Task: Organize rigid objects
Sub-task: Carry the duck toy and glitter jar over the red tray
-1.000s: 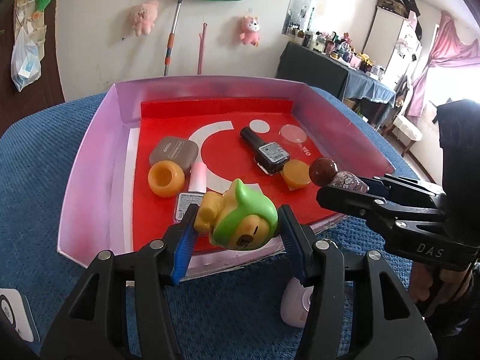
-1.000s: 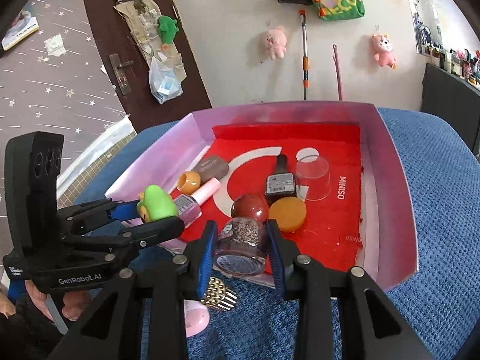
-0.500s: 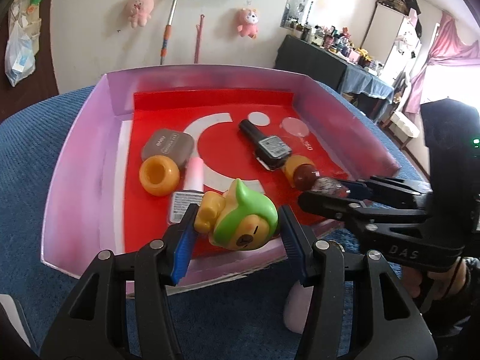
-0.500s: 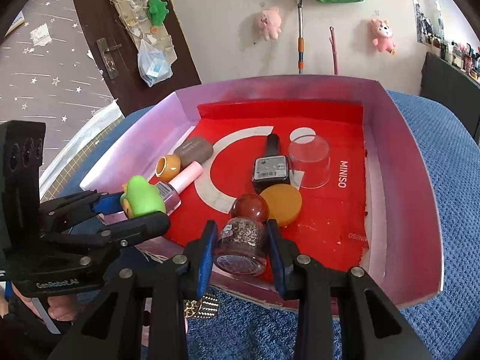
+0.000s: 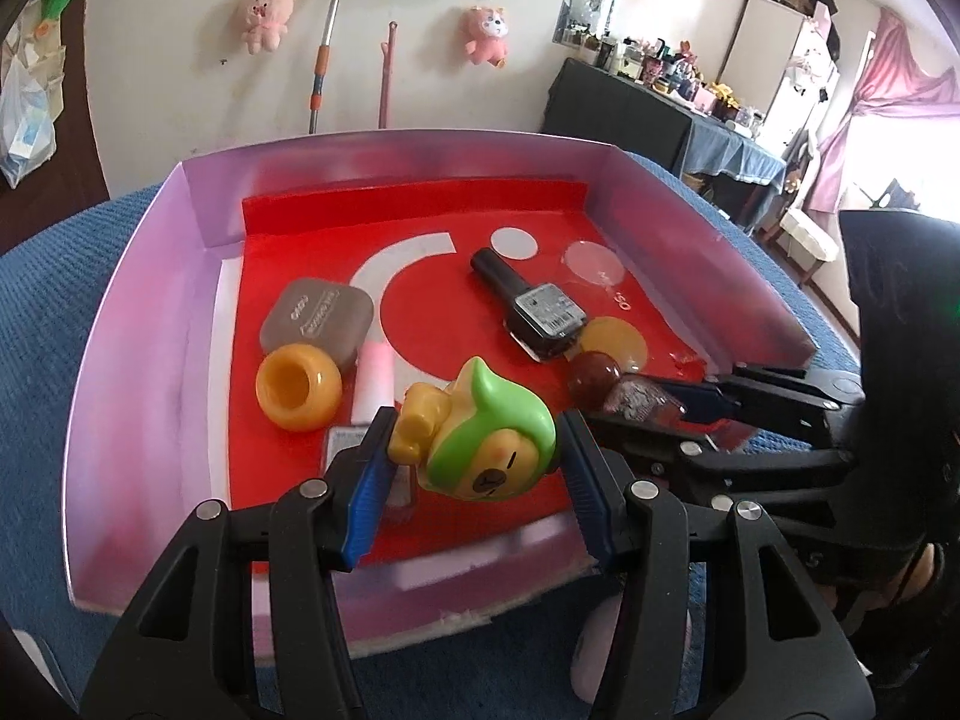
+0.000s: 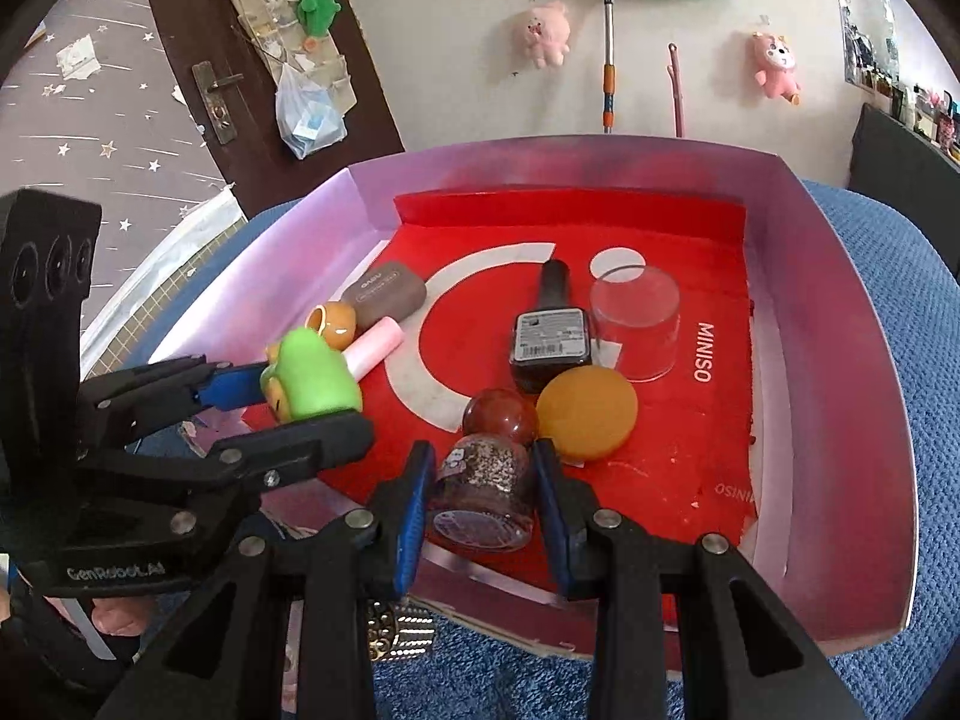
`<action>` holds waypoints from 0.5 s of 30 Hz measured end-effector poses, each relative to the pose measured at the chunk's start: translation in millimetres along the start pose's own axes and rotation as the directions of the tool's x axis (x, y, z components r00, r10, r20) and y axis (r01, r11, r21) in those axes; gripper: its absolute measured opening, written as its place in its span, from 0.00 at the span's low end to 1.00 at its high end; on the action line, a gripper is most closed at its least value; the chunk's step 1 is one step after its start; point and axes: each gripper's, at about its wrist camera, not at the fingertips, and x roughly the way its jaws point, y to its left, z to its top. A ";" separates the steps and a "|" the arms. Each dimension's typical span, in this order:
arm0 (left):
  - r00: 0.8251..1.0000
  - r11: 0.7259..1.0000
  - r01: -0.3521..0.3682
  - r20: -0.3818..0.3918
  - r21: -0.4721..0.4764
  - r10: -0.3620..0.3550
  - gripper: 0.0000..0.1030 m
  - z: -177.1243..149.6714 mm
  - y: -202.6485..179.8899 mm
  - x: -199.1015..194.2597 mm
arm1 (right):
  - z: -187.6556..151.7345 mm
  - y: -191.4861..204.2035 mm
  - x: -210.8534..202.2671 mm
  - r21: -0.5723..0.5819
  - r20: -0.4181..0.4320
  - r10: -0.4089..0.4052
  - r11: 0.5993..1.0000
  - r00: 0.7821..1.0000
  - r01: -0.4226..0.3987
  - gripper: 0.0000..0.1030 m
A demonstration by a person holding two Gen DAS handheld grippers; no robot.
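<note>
My left gripper [image 5: 474, 468] is shut on a green and yellow toy figure [image 5: 486, 444], held over the near part of the pink-walled box [image 5: 138, 324] with a red floor. The toy also shows in the right wrist view [image 6: 309, 381]. My right gripper [image 6: 480, 492] is shut on a glitter bottle with a brown round cap [image 6: 486, 480], just inside the box's near edge; it shows in the left wrist view [image 5: 636, 399]. In the box lie a dark nail polish bottle [image 6: 549, 339], an orange disc [image 6: 585, 411], a clear cup [image 6: 636, 321], a brown case [image 6: 384, 294], an orange ring pot [image 5: 298, 387] and a pink tube [image 5: 375, 381].
The box stands on a blue textured cloth [image 6: 912, 324]. A pale pink object [image 5: 591, 654] and a gold studded item [image 6: 399, 633] lie on the cloth in front of the box. A wall with plush toys [image 5: 264, 12] is behind.
Both grippers have moved forward and down over the box's near edge with their objects held. The glitter bottle now sits lower, close to the orange disc.
</note>
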 end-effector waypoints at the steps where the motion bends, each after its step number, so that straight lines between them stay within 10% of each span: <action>1: 1.000 1.000 -0.008 0.001 0.003 0.008 0.49 1.5 0.7 1.5 | -0.2 -0.9 0.6 0.001 -0.002 -0.004 1.000 1.000 0.004 0.34; 15: 0.999 0.998 -0.051 0.011 -0.040 0.051 0.49 8.3 23.4 9.2 | 4.4 -8.4 6.0 0.009 0.008 -0.033 0.999 0.999 0.033 0.34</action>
